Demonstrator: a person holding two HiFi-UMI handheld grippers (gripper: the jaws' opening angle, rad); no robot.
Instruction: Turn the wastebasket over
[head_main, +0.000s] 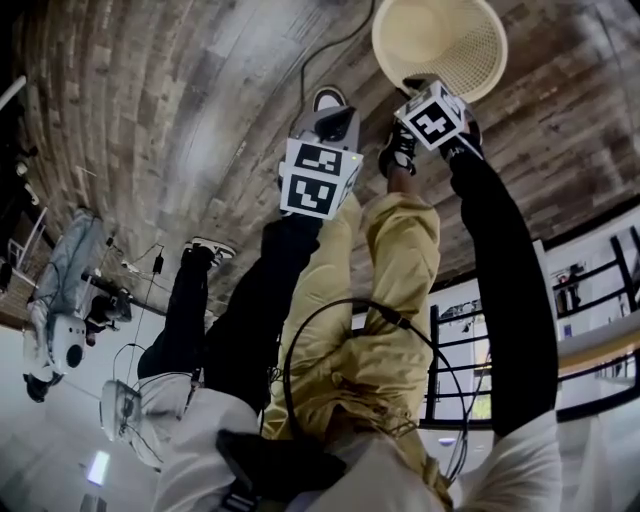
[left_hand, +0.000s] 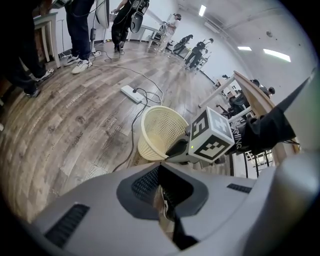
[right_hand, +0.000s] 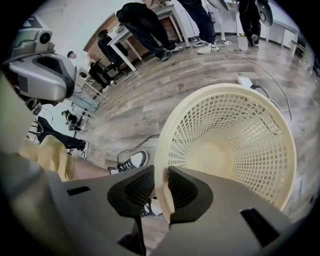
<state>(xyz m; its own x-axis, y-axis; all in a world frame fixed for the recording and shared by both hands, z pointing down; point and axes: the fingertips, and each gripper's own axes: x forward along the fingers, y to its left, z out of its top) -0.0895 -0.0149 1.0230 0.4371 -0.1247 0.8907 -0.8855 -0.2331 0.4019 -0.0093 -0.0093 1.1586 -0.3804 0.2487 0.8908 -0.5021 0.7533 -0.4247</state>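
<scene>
Plank floor (head_main: 150, 110); cream mesh wastebasket (head_main: 440, 42), solid base.

Wood-plank floor (left_hand: 60, 130), bright ceiling lights (left_hand: 276, 54), white back wall (left_hand: 227, 52)

Head view: the top edge clips the wastebasket (head_main: 440, 40), and the marker cube (head_main: 433, 115) of the right gripper (head_main: 416, 88) covers part of its near rim. Seen from the left gripper (left_hand: 164, 192), the same cube hides the wastebasket's right side. Figures (left_hand: 192, 47) at the room's far end are too small to make out.
</scene>
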